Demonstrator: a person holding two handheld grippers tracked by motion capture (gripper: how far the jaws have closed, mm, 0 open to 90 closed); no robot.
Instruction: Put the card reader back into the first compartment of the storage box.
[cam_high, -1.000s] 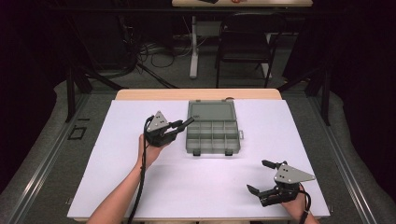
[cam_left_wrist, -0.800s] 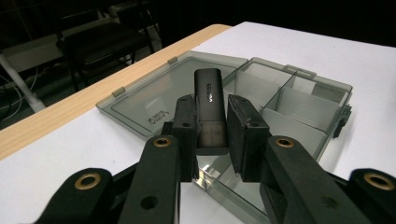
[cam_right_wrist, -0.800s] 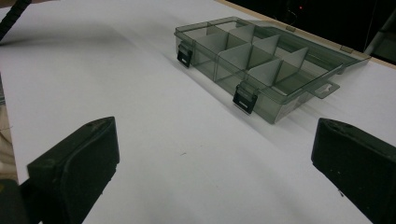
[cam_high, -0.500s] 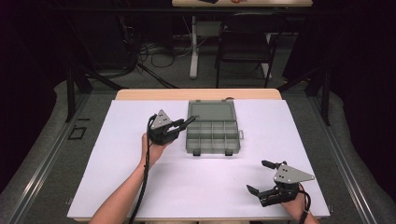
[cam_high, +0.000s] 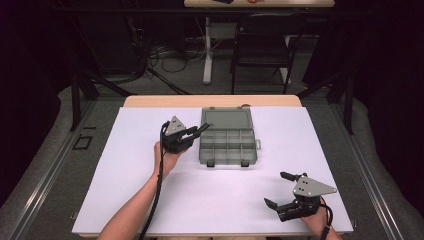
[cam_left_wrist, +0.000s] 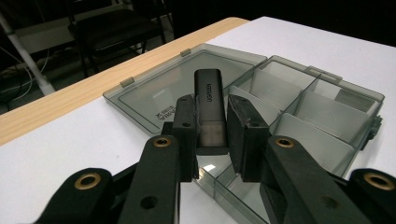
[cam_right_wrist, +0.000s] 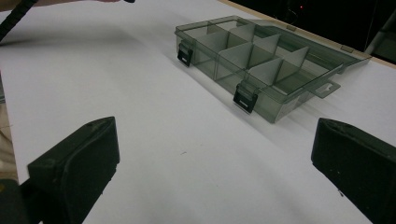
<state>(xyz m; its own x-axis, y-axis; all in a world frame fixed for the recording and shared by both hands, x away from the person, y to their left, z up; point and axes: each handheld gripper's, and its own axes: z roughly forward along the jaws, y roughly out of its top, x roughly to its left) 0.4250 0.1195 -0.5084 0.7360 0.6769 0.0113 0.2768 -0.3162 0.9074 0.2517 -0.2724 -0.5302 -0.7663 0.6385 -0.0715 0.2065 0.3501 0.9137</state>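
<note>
A: We look at the big things first. The white table (cam_high: 125, 190) holds the grey box (cam_high: 227, 145) with its lid (cam_high: 226, 119) lying open flat behind the little rooms.

B: And our left gripper (cam_high: 196, 133) is right at the box's left edge, so it is much nearer than our right gripper (cam_high: 280, 190), which sits well apart near the front corner of the table with its jaws wide open and nothing in them.

A: The left jaws are closed on the small black stick (cam_left_wrist: 210, 109). They squeeze it by its two long sides.

B: Its long way points straight out past the jaws, toward the lid. The rooms (cam_left_wrist: 299, 112) lie under and to the right of it in the left gripper view.

A: Which room is right below it? We think the near left one, but it is hard to tell.
</note>
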